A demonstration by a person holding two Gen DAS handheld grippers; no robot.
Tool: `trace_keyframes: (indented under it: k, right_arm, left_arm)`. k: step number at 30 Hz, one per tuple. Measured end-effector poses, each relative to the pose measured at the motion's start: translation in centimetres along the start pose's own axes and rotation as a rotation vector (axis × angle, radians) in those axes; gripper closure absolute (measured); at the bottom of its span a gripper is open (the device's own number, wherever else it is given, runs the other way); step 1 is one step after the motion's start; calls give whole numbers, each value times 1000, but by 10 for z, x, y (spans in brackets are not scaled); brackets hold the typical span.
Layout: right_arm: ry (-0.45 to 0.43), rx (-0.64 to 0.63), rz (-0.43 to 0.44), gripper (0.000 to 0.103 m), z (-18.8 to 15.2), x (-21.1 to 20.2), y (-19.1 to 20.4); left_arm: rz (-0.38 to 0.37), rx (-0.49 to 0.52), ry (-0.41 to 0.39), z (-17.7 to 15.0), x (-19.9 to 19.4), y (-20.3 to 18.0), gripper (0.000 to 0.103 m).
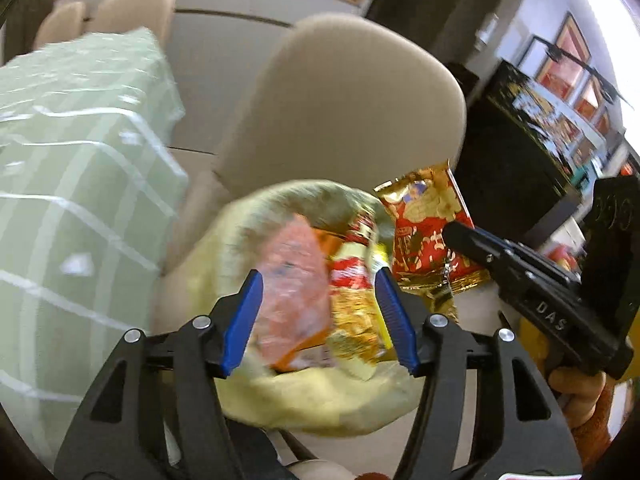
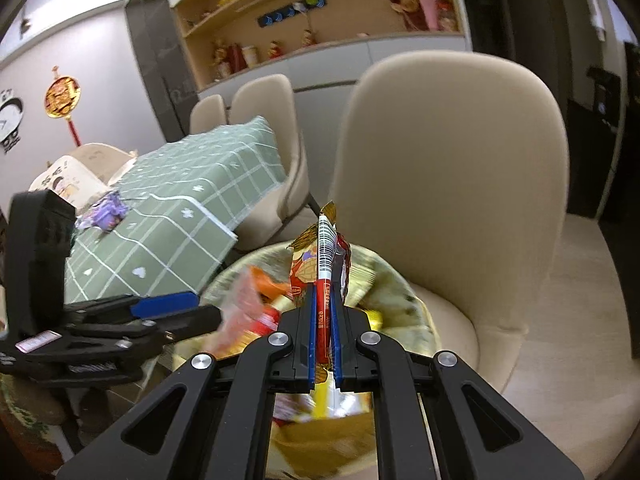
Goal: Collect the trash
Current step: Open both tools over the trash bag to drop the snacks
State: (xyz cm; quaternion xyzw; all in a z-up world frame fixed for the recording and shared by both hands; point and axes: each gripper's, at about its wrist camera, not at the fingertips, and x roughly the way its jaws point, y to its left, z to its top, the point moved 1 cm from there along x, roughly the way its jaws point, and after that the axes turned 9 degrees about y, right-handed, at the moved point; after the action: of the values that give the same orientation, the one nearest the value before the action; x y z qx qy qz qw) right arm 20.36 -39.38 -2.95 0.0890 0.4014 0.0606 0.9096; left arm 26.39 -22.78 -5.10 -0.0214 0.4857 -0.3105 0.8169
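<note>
Right wrist view shows a beige chair point(image 2: 448, 168) filling most of the background, with a worktop under a green checked cloth point(image 2: 192, 184) to its left and 2 more beige chairs behind that. On the cloth lies a crumpled purple wrapper point(image 2: 106, 210), near the worktop's edge. Below and in front of the chair sits a pale yellow bag point(image 1: 304, 396), its mouth open and turned up; inside it lie an orange-pink wrapper point(image 1: 292, 280) and a red and gold packet point(image 1: 352, 292), both blurred.

The right tool point(image 2: 325, 328) has its blue pads pressed together on a red and gold snack packet point(image 2: 320, 256), which stands upright between them above the bag's mouth. In the left wrist view the same packet hangs at the tip of that tool, just beside the bag's far rim.

The left tool point(image 1: 320, 316) stands about half open directly over the bag, its blue pads well apart with nothing pinched between them; the wrappers seen through the gap lie inside the bag below.
</note>
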Motion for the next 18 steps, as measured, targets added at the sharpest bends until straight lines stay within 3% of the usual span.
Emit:
trace_keyframes:
  k: [4, 10, 18]
  right_arm:
    - [81, -2, 67, 95, 4, 35, 19]
    - [259, -28, 50, 95, -16, 92, 31]
    - [344, 38, 8, 95, -28, 107, 15]
  left_arm:
    - [32, -67, -53, -8, -30, 21, 47]
    - [30, -99, -74, -20, -59, 38, 47]
    - [13, -136, -87, -36, -78, 54, 47]
